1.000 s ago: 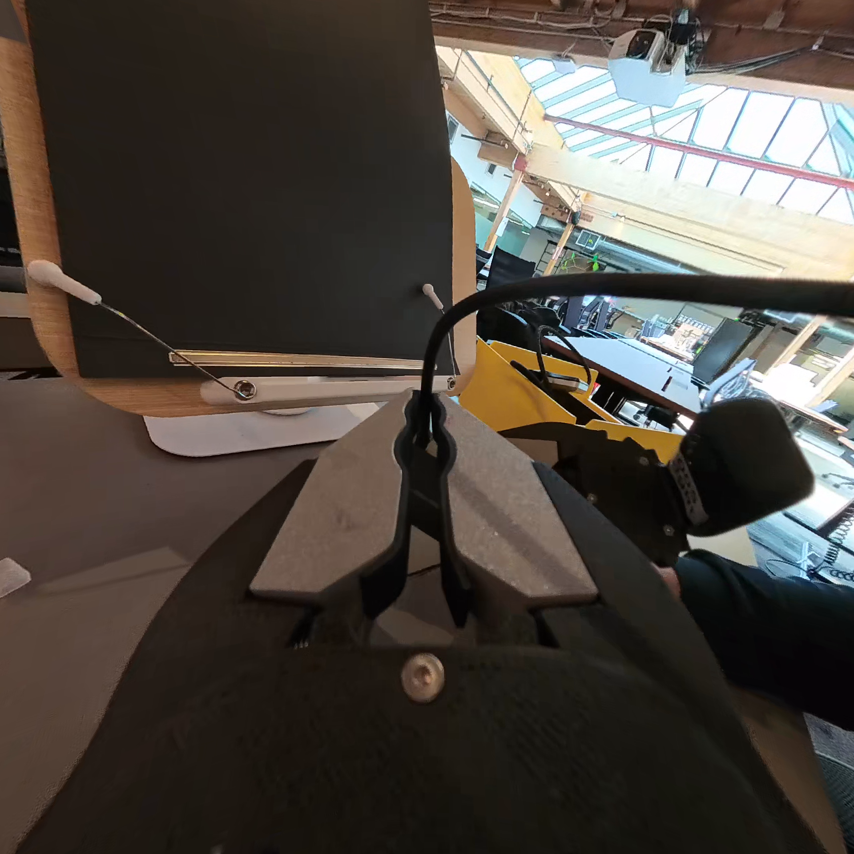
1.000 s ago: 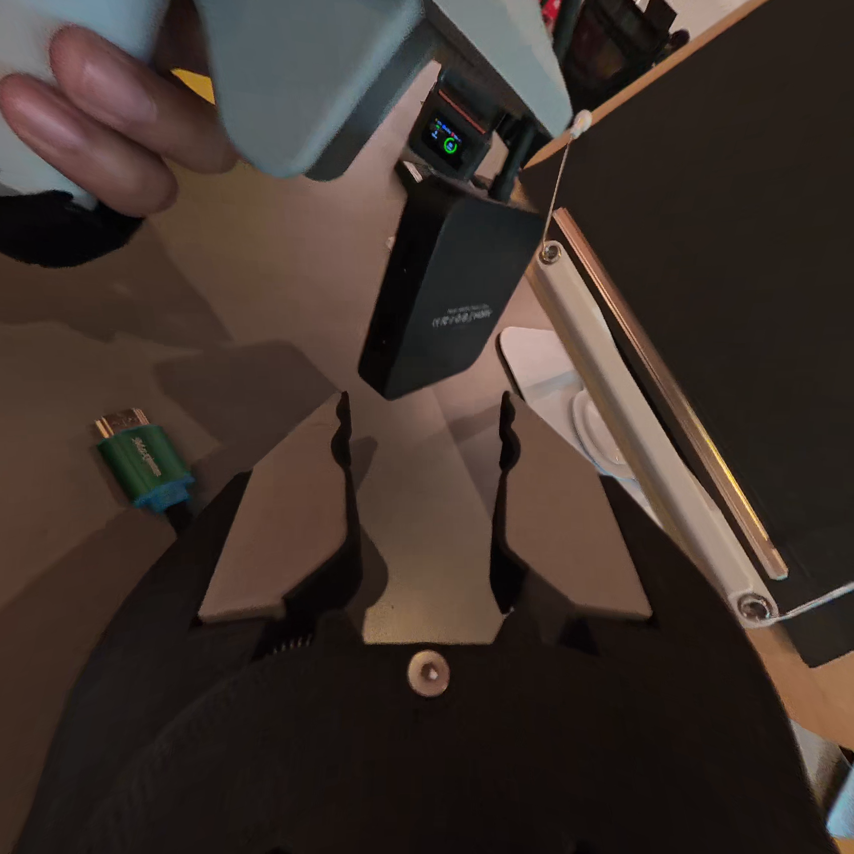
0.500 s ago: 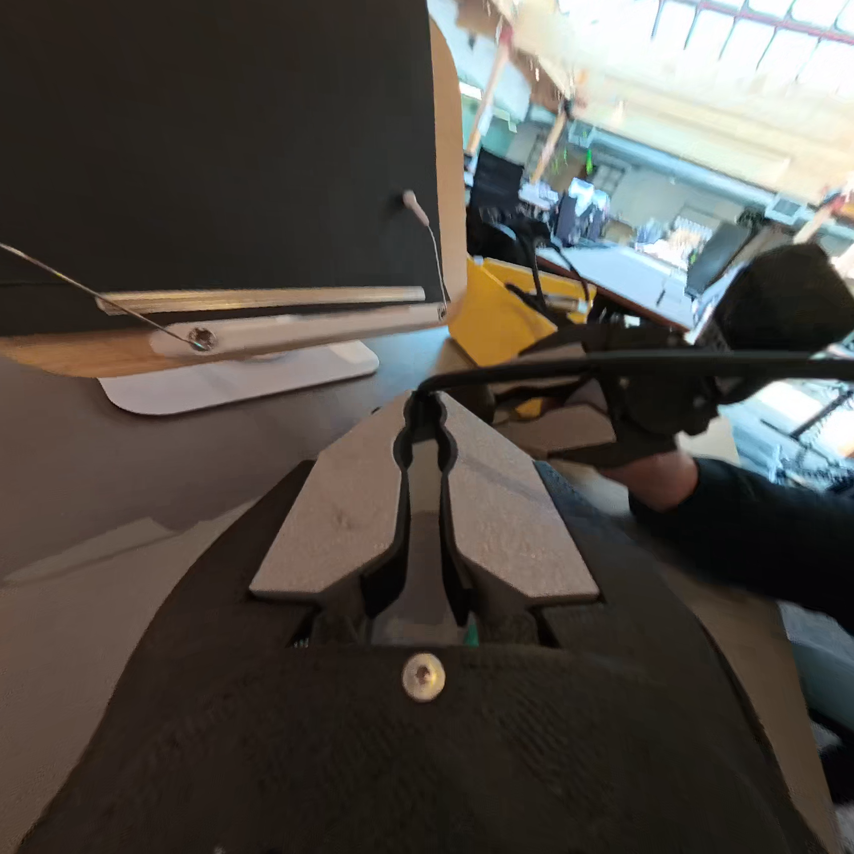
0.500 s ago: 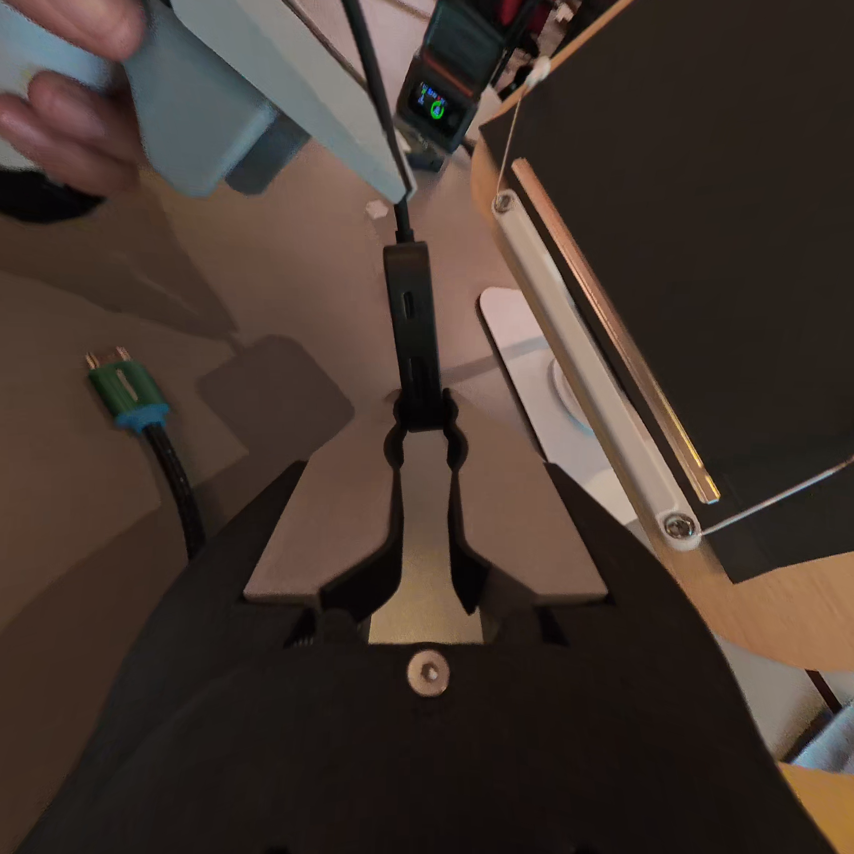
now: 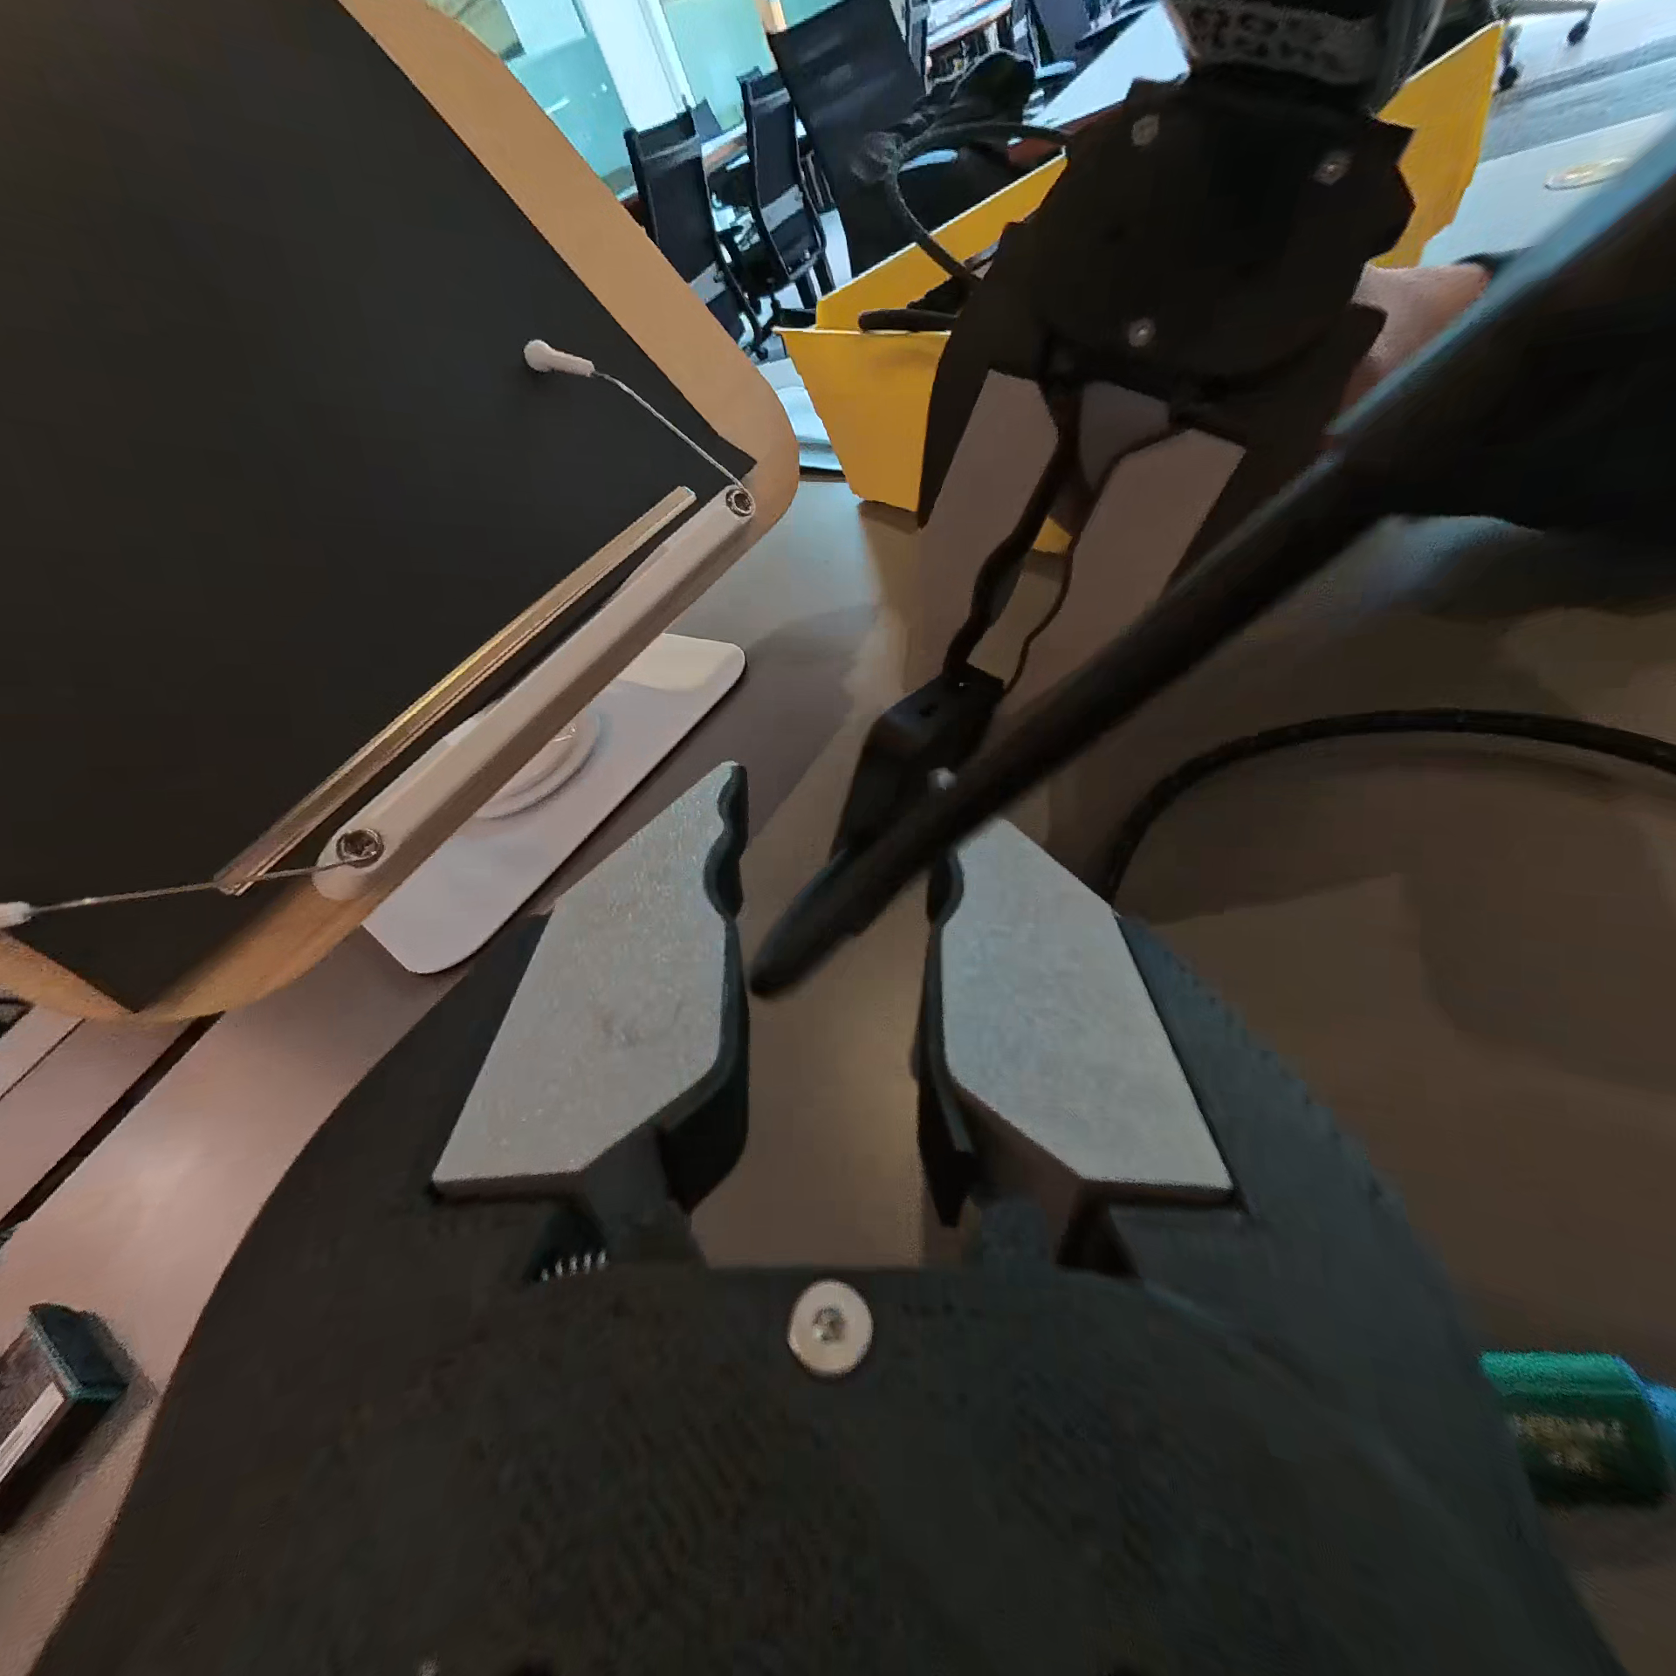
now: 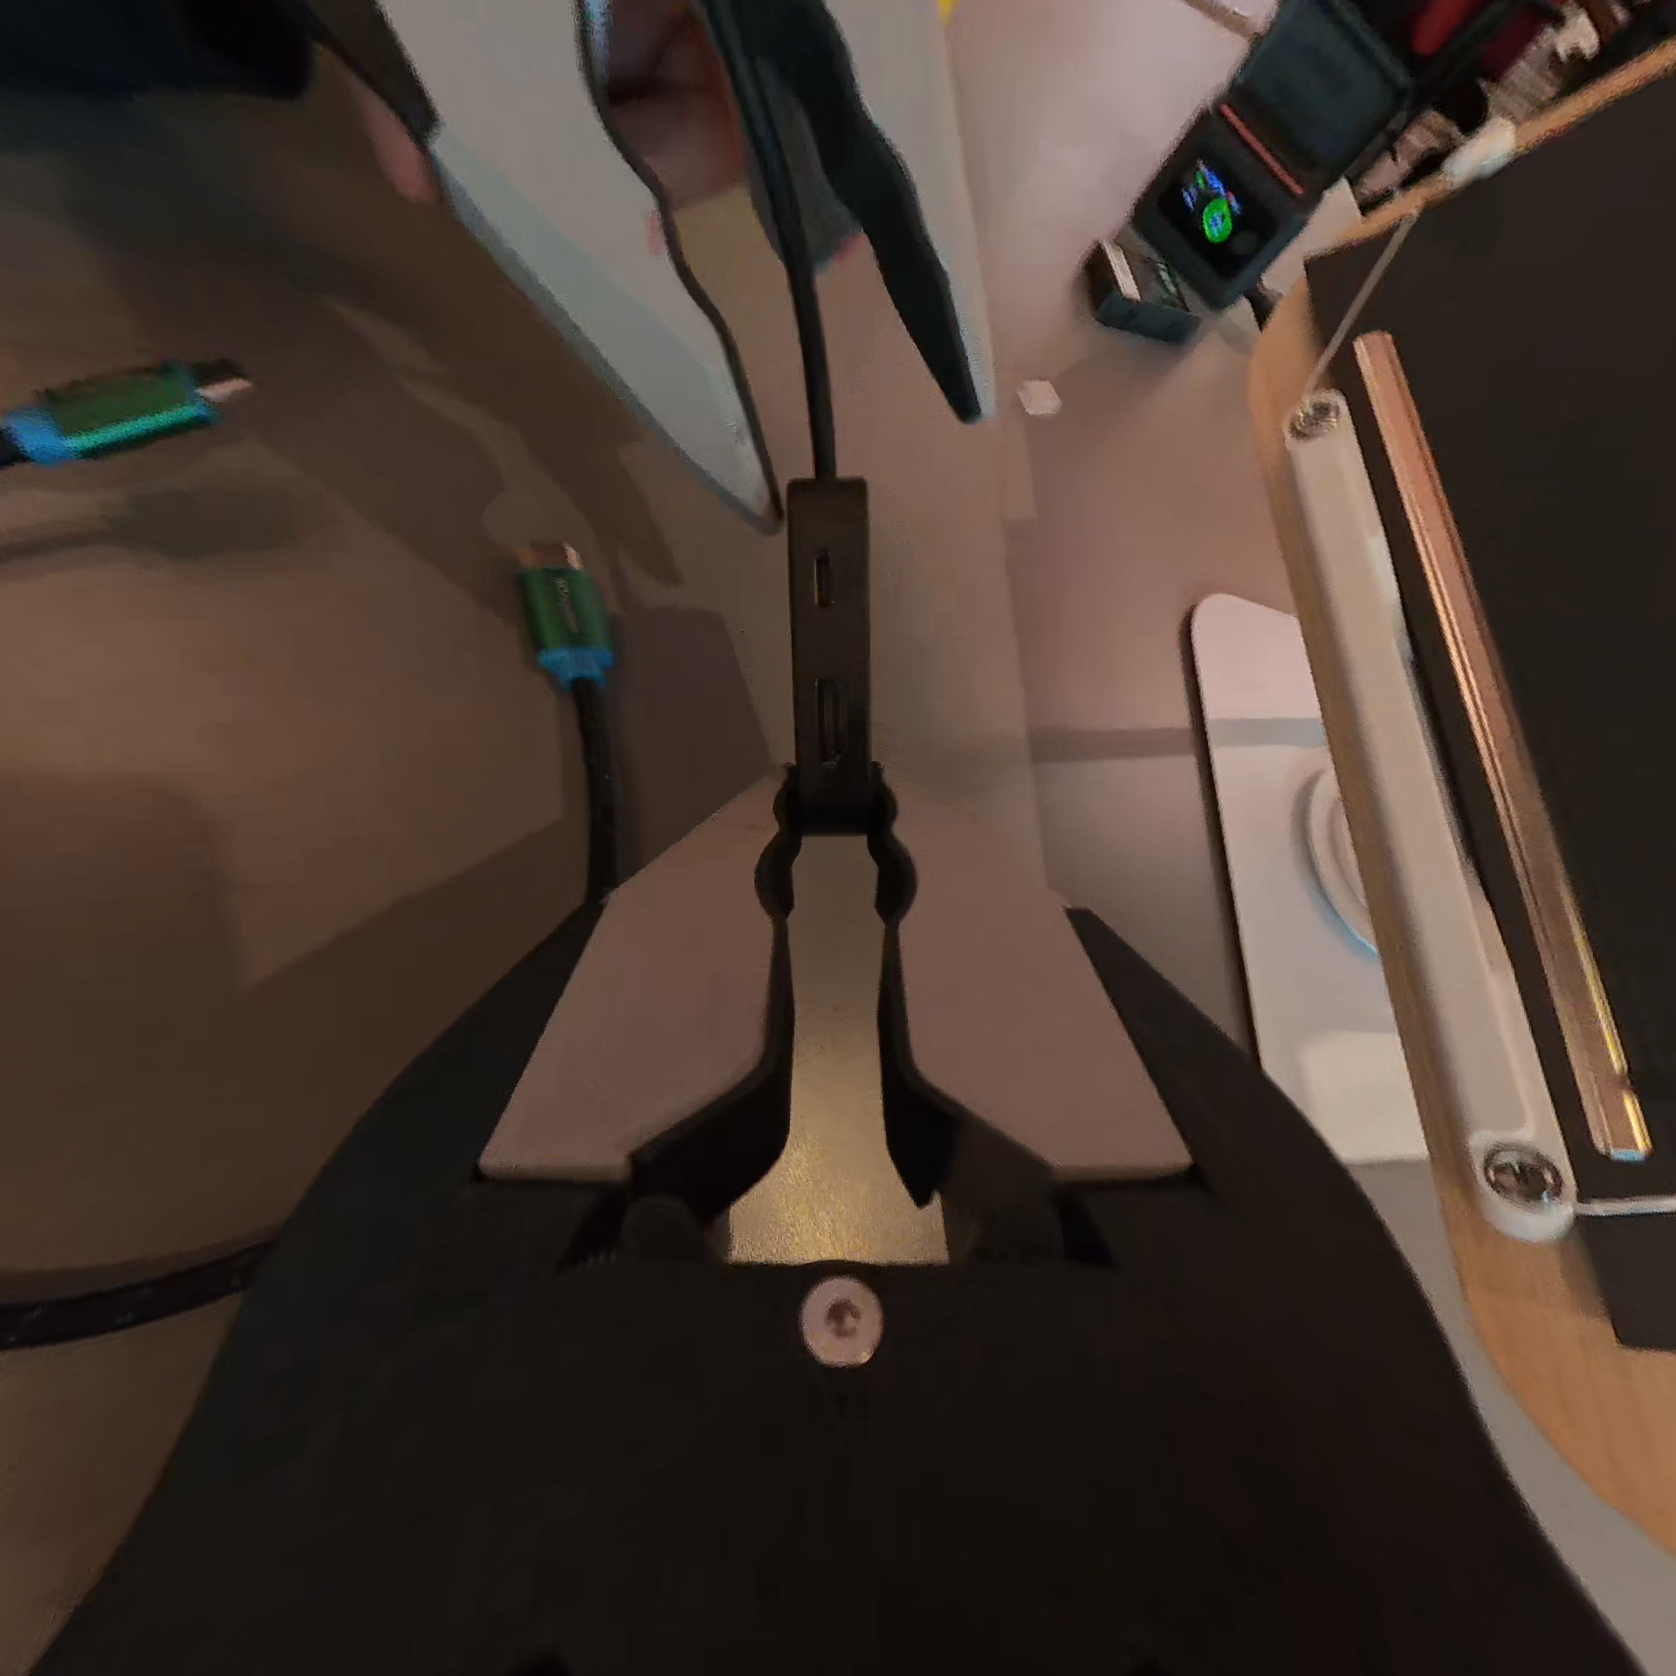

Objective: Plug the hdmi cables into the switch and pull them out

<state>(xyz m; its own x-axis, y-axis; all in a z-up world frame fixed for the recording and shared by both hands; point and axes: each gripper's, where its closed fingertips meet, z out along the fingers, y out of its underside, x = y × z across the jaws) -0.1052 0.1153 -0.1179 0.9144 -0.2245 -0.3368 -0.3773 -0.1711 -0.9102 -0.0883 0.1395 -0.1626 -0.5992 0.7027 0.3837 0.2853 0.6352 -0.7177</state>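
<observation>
While the left gripper [image 5: 830, 871] sits low over the brown table [image 5: 1360, 1043], its jaws are spread wide with nothing pinched. A black cable [image 5: 1043, 725] runs diagonally from the upper right of the left wrist frame down to a blurred tip in the gap between the fingers; can't tell if it touches either one. Just beyond, centre frame, the black switch [image 5: 916, 735] hangs from the right gripper [image 5: 984, 667], which comes down from the top right. Another dark cable [image 5: 1360, 725] arcs along the table at mid right. Green HDMI plug [image 5: 1578, 1433] at the lower right edge. Big black panel on a white stand [image 5: 508, 871] fills the left side, yellow bin [image 5: 871, 408] behind it.

Right wrist view: right gripper [image 6: 834, 803] jaws are narrow, clamped on the near end of the switch [image 6: 827, 635], which points straight up the frame, ports facing the camera, its lead leaving the far end. Two green HDMI plugs lie loose on the table: one just left of the switch [image 6: 564, 617], one at the far left edge [image 6: 127, 413], blurred. The left gripper's body is a blur at top centre. Small lit screen [image 6: 1211, 213] top right.
</observation>
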